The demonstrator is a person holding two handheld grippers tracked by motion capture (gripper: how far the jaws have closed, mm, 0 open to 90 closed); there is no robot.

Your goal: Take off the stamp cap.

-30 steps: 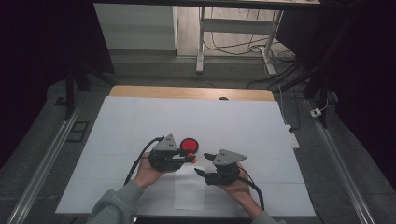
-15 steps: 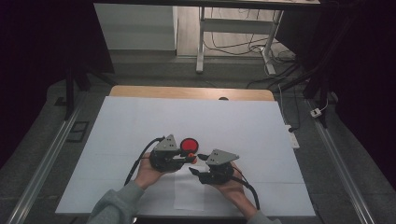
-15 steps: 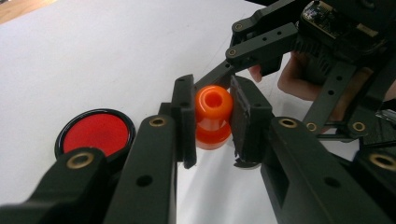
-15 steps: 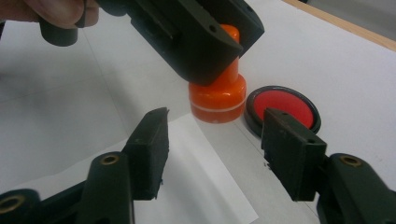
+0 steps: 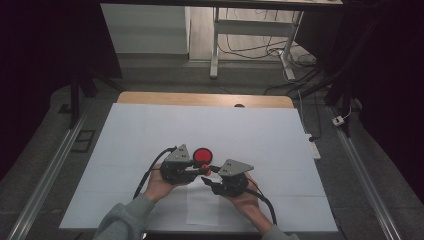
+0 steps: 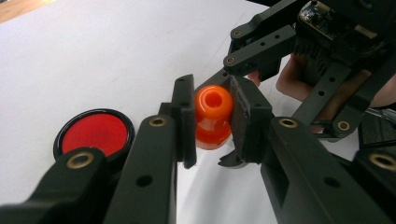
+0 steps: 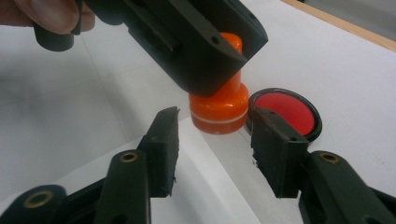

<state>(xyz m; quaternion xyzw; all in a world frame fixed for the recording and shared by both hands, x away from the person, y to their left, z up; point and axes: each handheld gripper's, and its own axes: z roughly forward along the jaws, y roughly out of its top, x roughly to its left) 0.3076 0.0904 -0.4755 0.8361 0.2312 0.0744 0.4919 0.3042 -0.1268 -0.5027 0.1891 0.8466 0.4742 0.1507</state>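
The left gripper is clamped on the orange stamp's knob; the right gripper, jaws closing but apparently not touching, flanks its base.

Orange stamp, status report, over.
Left tongs shut on orange stamp. Right tongs open, jaws just closing, not touching it. Red ink pad beside; nothing in the way.
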